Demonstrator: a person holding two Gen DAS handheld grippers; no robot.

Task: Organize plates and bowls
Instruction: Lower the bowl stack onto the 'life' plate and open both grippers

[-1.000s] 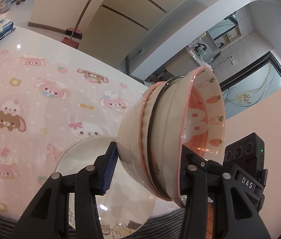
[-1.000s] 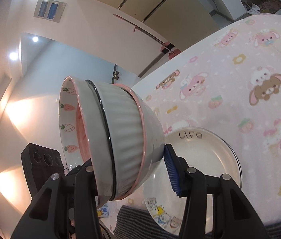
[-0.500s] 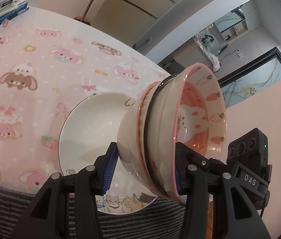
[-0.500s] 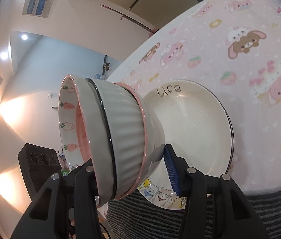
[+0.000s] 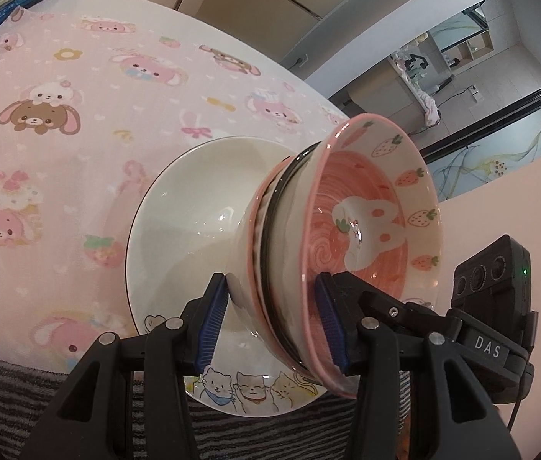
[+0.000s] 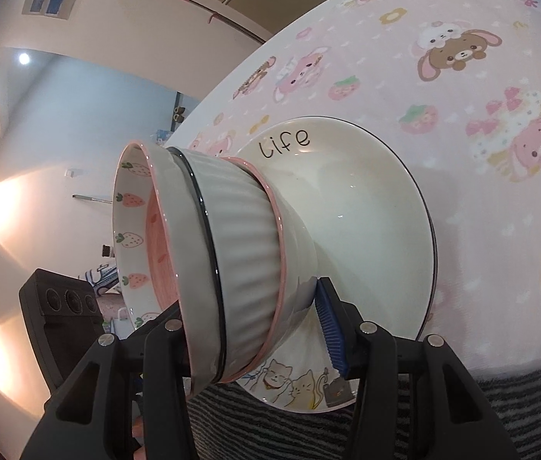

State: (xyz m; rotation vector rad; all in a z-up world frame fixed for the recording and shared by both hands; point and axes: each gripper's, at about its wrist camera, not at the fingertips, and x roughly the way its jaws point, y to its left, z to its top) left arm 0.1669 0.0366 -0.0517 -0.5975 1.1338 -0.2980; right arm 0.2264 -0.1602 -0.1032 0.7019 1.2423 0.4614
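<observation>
A stack of three nested bowls (image 5: 309,253), the innermost pink with a bunny and strawberries, is tilted over a white plate (image 5: 194,222) with cat drawings and the word "life". My left gripper (image 5: 270,326) is shut on the stack, one pad under the base, one inside the rim. My right gripper (image 6: 255,329) is shut on the same stack (image 6: 240,249) from the other side. The stack's base sits at or just above the middle of the plate (image 6: 366,222); contact is unclear.
The plate lies on a pink cartoon-bunny tablecloth (image 5: 40,153) near the table's front edge, over a grey striped cloth (image 5: 10,383). Books (image 5: 6,7) lie at the far left corner. The other gripper's black camera box (image 5: 496,291) shows at the right.
Both grippers have lowered the bowl stack toward the table and onto the plate's middle; the plate now fills more of both views.
</observation>
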